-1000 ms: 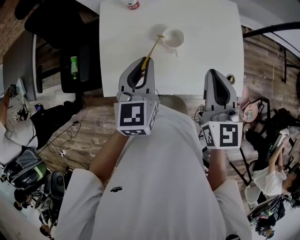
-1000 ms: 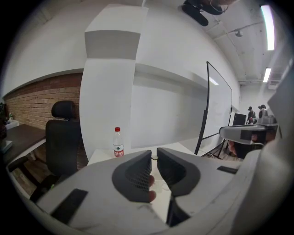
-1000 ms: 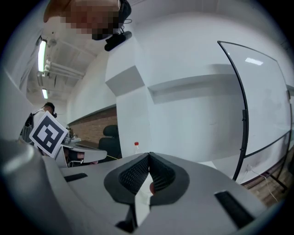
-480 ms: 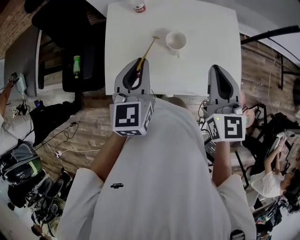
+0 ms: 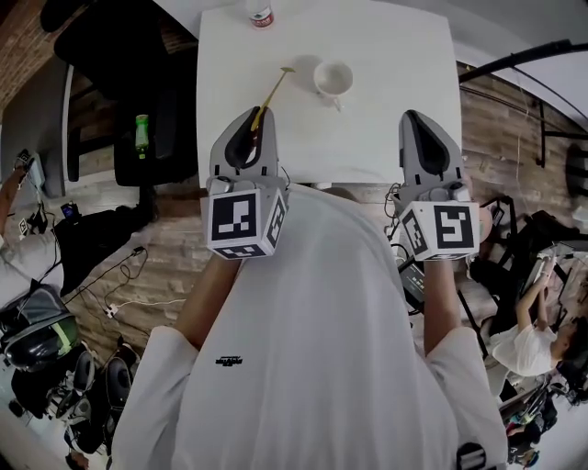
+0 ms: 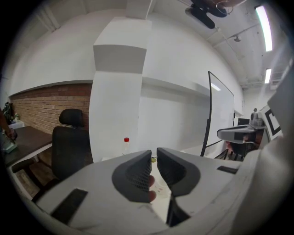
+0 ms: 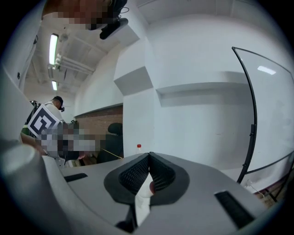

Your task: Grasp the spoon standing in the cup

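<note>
Looking steeply down past a white-shirted torso onto a white rectangular bench [image 5: 386, 138]

At left, held out in front, the left gripper [image 5: 251, 124], grey with a black-and-white marker cube. Fingers [image 6: 135, 172] almost closed, leaving only a narrow gap, and pinching the lower end of a slim spoon [image 5: 274, 92] with a yellow handle. Slanting up and to the right from those fingers, out over the bench, with its small bowl end outside and just left of a round white ceramic cup [image 5: 333, 78], not touching it. Cup upright on the bench, towards the far side.

At right, the right gripper [image 5: 415, 128], of the same build, over the near edge of the bench. Fingers [image 7: 158, 176] pressed together, tips meeting, nothing between them.

At the far edge of the bench, a small clear bottle [image 5: 260, 14] with a red cap. Left of the bench, a black office chair [image 5: 119, 55] on a wood-plank floor [image 5: 184, 248]
</note>
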`<state>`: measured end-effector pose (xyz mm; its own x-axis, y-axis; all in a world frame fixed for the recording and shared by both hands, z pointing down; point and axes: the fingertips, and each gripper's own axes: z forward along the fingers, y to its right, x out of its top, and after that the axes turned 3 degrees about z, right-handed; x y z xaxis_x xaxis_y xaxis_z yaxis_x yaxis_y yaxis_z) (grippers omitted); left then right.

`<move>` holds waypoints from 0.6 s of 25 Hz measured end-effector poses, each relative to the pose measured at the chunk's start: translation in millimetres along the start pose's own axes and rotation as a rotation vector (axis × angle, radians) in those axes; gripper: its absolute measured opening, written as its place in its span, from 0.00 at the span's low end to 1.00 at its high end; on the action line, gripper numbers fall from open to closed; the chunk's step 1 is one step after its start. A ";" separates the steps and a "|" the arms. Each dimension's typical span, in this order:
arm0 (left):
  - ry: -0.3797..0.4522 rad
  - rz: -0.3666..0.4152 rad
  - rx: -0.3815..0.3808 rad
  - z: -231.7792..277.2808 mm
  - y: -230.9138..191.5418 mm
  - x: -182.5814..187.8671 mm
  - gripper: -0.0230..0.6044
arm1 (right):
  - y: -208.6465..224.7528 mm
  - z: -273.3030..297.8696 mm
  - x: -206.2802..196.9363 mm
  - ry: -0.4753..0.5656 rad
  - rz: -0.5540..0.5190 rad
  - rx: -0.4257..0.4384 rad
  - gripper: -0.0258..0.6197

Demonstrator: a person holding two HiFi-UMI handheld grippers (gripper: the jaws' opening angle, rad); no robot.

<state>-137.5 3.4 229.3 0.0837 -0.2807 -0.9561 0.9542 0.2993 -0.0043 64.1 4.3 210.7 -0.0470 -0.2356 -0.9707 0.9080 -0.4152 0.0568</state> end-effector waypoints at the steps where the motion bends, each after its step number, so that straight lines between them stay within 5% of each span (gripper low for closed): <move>1: 0.002 0.004 -0.006 0.5 2.9 1.4 0.11 | 1.0 -1.3 0.9 0.000 -0.002 0.005 0.03; 15: -0.002 0.023 -0.066 8.9 22.6 7.6 0.11 | -5.2 -5.6 -0.7 -0.045 -0.022 0.088 0.03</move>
<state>-112.7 -0.1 224.6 0.1065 -0.2748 -0.9556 0.9310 0.3649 -0.0012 61.7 11.5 209.7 -0.0869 -0.2643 -0.9605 0.8663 -0.4962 0.0581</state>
